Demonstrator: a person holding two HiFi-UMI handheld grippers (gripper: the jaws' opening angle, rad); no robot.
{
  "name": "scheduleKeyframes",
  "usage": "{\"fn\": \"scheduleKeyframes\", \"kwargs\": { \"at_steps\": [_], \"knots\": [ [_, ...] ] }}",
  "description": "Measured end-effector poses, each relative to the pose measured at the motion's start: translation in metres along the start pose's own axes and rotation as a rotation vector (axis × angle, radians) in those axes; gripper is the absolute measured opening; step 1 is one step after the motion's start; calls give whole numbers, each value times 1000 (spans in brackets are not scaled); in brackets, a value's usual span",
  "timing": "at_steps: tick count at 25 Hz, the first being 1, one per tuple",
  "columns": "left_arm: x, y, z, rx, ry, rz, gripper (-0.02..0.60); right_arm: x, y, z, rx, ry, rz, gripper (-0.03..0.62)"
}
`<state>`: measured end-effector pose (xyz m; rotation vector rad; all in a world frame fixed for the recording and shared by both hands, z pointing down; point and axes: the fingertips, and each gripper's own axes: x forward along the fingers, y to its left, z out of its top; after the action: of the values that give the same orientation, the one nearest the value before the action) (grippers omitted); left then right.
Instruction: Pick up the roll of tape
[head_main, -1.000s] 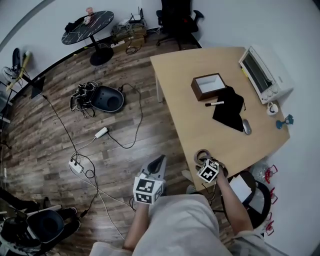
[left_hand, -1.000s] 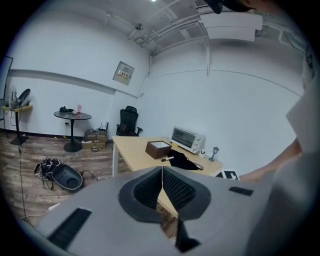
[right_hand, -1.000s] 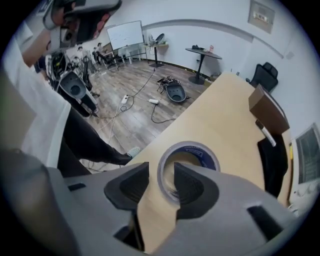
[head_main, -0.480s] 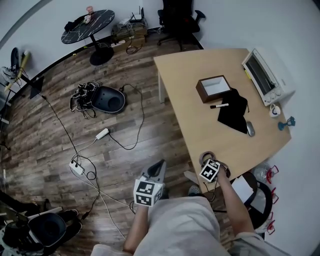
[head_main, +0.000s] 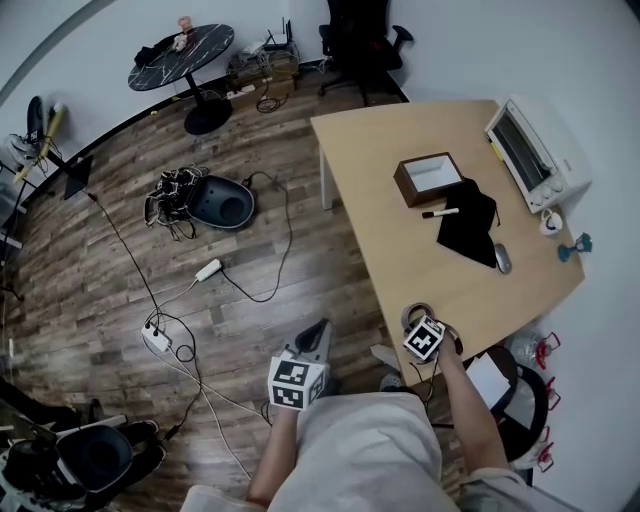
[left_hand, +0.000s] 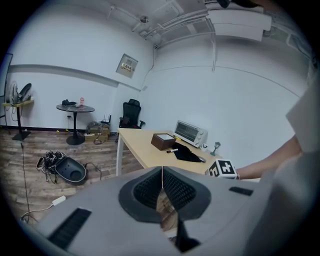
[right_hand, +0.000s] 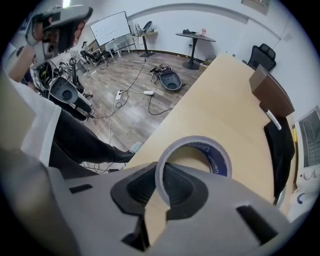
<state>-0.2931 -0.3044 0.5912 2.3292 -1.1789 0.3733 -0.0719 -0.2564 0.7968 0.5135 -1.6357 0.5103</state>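
The roll of tape, grey with a blue inner face, lies flat on the wooden table at its near corner. In the head view only part of the tape shows beyond the marker cube. My right gripper points straight down onto it, its pads pressed on the near wall of the ring, one inside and one outside. In the head view the right gripper covers most of the roll. My left gripper hangs over the floor left of the table, and in its own view the left gripper is shut on nothing.
Further back on the table are a brown box, a marker, a black cloth, a mouse and a toaster oven. Cables and a power strip trail over the wooden floor. The table edge runs just left of the tape.
The head view has shifted slightly. Both grippers stay about where they were, the right one down on the tape at the table's near corner.
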Motion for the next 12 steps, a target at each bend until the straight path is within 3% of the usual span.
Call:
{"fn": "scheduleKeyframes", "kwargs": {
  "at_steps": [12],
  "knots": [
    [22,-46,-9,-4,2,-51,5,3,0,-6,55,-6,45,46]
  ]
}}
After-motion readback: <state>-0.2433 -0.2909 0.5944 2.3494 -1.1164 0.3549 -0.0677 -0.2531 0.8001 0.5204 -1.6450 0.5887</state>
